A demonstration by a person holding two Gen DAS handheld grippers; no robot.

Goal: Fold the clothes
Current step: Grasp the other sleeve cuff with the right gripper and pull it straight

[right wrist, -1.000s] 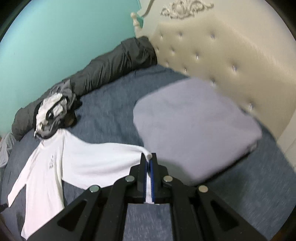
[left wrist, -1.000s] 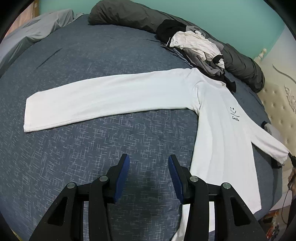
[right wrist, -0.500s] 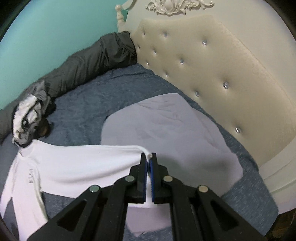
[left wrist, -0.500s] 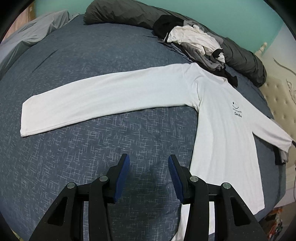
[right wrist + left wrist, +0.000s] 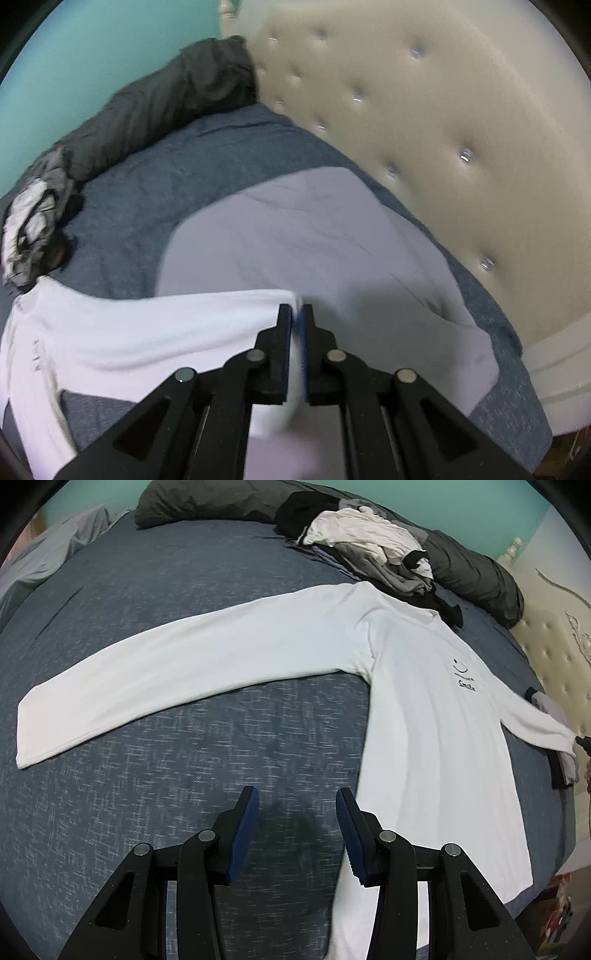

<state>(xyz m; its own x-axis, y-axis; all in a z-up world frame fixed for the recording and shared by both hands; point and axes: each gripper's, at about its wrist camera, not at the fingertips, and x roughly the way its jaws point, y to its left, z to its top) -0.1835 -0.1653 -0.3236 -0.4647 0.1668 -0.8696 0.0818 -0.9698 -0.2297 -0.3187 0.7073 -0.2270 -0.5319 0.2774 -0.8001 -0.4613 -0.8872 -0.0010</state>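
We have the white shirt (image 5: 424,709) spread face up on the bed (image 5: 184,590), both sleeves out wide. Our left gripper (image 5: 297,834) hangs wide open and empty over bare bedding just left of the shirt's hem. Our right gripper (image 5: 296,343) is clamped on the right cuff, drawn out over the grey pillow (image 5: 314,229) — we judge a sleeve is being laid out or folded. Left of the shirt the bed lies open; right of it, the headboard (image 5: 424,110) crowds close.
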